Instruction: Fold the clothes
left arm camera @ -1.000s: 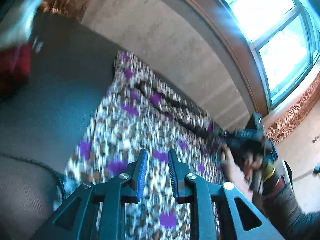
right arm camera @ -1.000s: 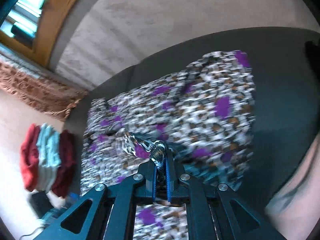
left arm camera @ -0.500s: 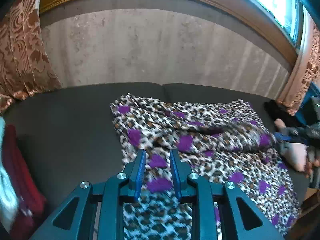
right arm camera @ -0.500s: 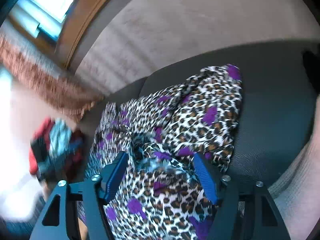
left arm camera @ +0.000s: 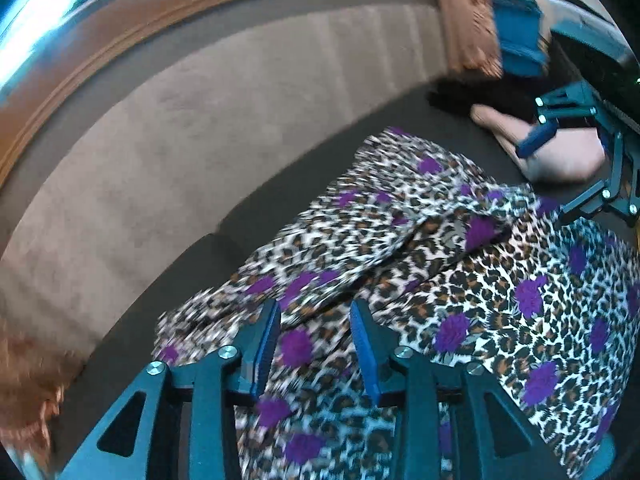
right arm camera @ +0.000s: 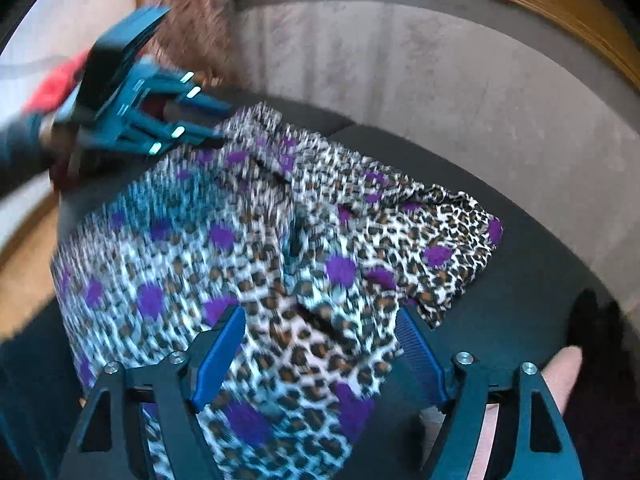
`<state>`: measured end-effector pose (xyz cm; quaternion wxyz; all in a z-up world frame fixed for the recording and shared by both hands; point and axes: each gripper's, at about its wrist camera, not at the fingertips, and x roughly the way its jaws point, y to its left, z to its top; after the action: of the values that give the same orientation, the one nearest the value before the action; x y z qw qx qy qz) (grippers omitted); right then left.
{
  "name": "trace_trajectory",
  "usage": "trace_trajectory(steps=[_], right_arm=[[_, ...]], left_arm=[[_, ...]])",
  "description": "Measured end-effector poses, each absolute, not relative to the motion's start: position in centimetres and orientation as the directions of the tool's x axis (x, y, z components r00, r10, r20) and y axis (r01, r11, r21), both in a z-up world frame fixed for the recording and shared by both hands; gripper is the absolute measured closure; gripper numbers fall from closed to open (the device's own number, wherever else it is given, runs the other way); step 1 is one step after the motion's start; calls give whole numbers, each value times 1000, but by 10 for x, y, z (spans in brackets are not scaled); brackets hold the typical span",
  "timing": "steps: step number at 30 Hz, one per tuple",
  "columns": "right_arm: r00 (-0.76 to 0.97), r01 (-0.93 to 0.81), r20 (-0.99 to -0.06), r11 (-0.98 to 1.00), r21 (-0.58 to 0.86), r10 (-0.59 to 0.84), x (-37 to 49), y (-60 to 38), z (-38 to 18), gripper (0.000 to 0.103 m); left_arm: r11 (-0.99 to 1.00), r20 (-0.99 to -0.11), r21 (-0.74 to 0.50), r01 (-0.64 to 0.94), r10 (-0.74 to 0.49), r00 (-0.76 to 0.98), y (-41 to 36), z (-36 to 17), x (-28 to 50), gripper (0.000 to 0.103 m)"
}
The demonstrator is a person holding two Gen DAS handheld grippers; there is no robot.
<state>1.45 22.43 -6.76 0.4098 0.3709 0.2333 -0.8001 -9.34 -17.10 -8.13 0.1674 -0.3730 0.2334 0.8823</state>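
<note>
We see the leopard-print garment (left arm camera: pixel 460 280) lying spread on the dark sofa seat (right arm camera: pixel 540 240), just ahead of and beneath both claws. It is not flat: a flap or sleeve lies doubled across its middle, and folds bunch up near the centre, so we judge it partly gathered rather than neatly folded. Whether that doubled part is a deliberate fold or a leftover rumple we cannot say, as motion blur smears much of the print.

The left gripper (left arm camera: pixel 316 344) hovers over the near edge of the cloth with its blue pads spread and nothing between them. The right gripper (right arm camera: pixel 320 352) hangs over the opposite side, its fingers wide apart, also empty; cloth shows through the gap but is not pinched.

Beyond the garment, past the right claw, a bare foot (left arm camera: pixel 552 156) rests on the seat. The beige backrest (left arm camera: pixel 240 128) rises behind. A tidy, squared-off package is not yet there, so smoothing and folding remain.
</note>
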Motion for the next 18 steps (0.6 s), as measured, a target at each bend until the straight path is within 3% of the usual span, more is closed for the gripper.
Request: trace_trajectory(steps=[7, 9, 10, 11, 12, 14, 16, 18], right_arm=[[-406, 858, -772, -495, -138, -489, 1, 222, -79, 25], [-394, 861, -785, -492, -134, -477, -7, 219, -85, 30], [-378, 860, -796, -497, -114, -473, -13, 217, -89, 40], [-361, 860, -806, -502, -93, -469, -19, 215, -94, 58], [-344, 858, -815, -508, -72, -466, -25, 213, -98, 65], [-282, 846, -835, -533, 16, -473, -36, 212, -102, 91], [-257, 834, -831, -548, 68, -494, -38, 214, -98, 95], [-233, 819, -824, -561, 120, -516, -40, 216, -93, 97]], left_arm=[[-757, -789, 305, -578, 139, -599, -150, -105, -127, 58], [-753, -799, 288, -591, 151, -582, -152, -108, -137, 58], [-750, -801, 281, -599, 160, -576, -153, -109, -140, 58], [-744, -805, 272, -611, 172, -568, -154, -111, -142, 58], [-743, -814, 254, -620, 182, -552, -154, -113, -143, 58], [-741, -833, 214, -636, 202, -516, -154, -117, -147, 67], [-757, -837, 153, -635, 243, -491, -159, -114, -150, 95], [-777, -824, 108, -620, 278, -493, -166, -108, -150, 99]])
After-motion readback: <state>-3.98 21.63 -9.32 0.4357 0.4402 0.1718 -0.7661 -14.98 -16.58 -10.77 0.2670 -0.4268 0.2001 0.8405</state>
